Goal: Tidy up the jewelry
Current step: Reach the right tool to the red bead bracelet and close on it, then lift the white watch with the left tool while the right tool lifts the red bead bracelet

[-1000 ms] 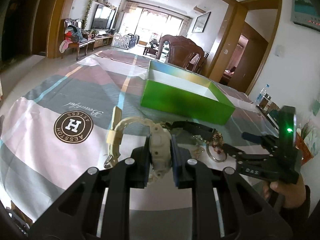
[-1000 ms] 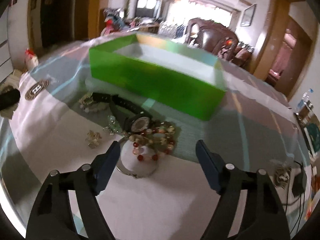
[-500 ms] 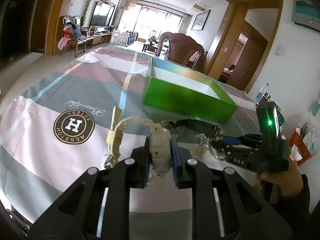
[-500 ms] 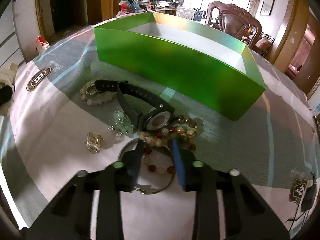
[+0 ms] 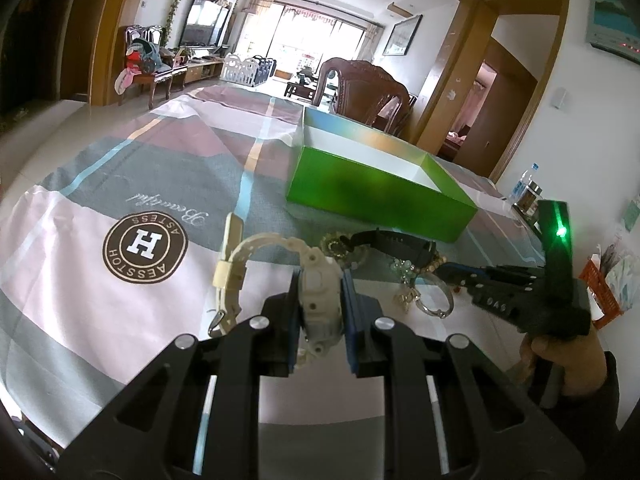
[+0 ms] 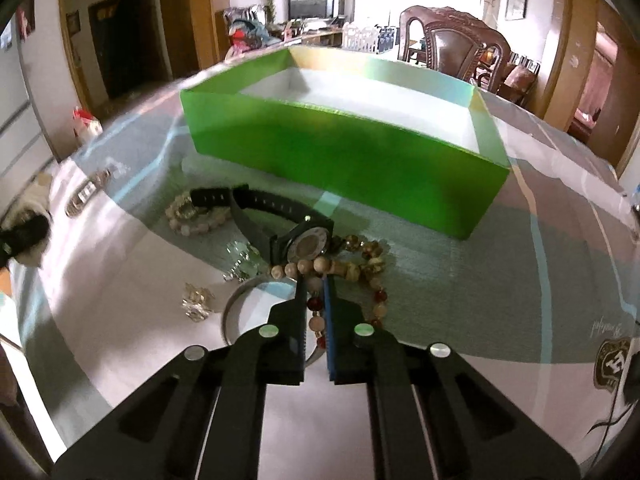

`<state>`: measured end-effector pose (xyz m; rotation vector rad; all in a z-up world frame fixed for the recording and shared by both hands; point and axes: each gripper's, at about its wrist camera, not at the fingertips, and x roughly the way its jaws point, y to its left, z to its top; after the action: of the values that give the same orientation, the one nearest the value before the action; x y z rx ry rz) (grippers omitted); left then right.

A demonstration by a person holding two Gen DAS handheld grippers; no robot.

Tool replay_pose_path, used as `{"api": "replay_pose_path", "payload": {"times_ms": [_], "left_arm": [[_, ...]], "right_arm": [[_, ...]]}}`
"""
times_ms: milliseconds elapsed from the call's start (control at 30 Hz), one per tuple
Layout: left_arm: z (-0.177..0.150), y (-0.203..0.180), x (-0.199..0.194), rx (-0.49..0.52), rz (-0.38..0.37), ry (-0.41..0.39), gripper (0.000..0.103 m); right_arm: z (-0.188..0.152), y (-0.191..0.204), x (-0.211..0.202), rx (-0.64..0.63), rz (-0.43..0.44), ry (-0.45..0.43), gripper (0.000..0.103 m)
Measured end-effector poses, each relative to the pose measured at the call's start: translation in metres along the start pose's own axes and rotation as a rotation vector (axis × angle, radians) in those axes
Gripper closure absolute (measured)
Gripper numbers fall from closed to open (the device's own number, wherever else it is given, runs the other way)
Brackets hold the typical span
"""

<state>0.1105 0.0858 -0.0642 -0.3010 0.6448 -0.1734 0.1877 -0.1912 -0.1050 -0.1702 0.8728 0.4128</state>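
Note:
My left gripper (image 5: 322, 292) is shut on a cream watch (image 5: 320, 288), its strap (image 5: 232, 264) arching to the left above the cloth. My right gripper (image 6: 315, 292) is shut on a bead bracelet (image 6: 340, 268) of tan and red beads; it also shows in the left wrist view (image 5: 452, 276). A black watch (image 6: 280, 220) lies just beyond it, with a pale bead bracelet (image 6: 192, 220), a silver bangle (image 6: 236, 300), a green glass charm (image 6: 240, 256) and a small brooch (image 6: 196, 300) around. An open green box (image 6: 340, 156) stands behind the pile.
The table is covered by a striped cloth with a round brown logo (image 5: 144, 246). A wooden chair (image 5: 360, 92) stands behind the box. Bottles (image 5: 524, 192) and an orange basket (image 5: 604, 288) are at the table's right edge.
My right gripper has moved forward onto the jewelry pile and closed from wide open onto the bead bracelet. My left gripper still holds the cream watch, nearly in the same place.

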Motion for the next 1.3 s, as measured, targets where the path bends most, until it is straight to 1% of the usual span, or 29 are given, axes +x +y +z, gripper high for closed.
{"api": "replay_pose_path", "payload": {"times_ms": [133,267,333,433,500,567,633,767,1100,1300], "left_arm": [[0.000,0.000,0.000,0.000,-0.001,-0.001,0.085],[0.000,-0.002,0.001,0.003,-0.003,0.003,0.085],[0.001,-0.005,0.002,0.009,-0.005,0.004,0.085],[0.003,-0.014,0.003,0.019,-0.011,0.010,0.085],[0.005,-0.021,0.003,0.032,-0.016,0.009,0.085],[0.006,-0.031,0.003,0.048,-0.023,0.007,0.085],[0.007,-0.039,0.003,0.065,-0.027,0.009,0.085],[0.005,-0.054,0.003,0.093,-0.027,0.019,0.085],[-0.007,-0.078,-0.003,0.143,-0.021,0.026,0.085],[-0.011,-0.085,-0.006,0.158,-0.019,0.028,0.085]], "right_arm": [[0.000,-0.018,-0.018,0.107,0.084,-0.032,0.095],[-0.005,-0.039,-0.045,0.230,0.166,-0.098,0.095],[-0.010,-0.041,-0.060,0.266,0.193,-0.138,0.095],[-0.019,-0.035,-0.085,0.279,0.200,-0.206,0.095],[-0.025,-0.028,-0.102,0.281,0.169,-0.249,0.095],[-0.032,-0.018,-0.118,0.265,0.107,-0.304,0.095],[-0.038,-0.009,-0.130,0.255,0.083,-0.340,0.095],[-0.050,0.002,-0.141,0.244,0.054,-0.381,0.095],[-0.067,0.017,-0.139,0.208,-0.008,-0.400,0.095],[-0.072,0.018,-0.143,0.212,-0.002,-0.411,0.095]]}}
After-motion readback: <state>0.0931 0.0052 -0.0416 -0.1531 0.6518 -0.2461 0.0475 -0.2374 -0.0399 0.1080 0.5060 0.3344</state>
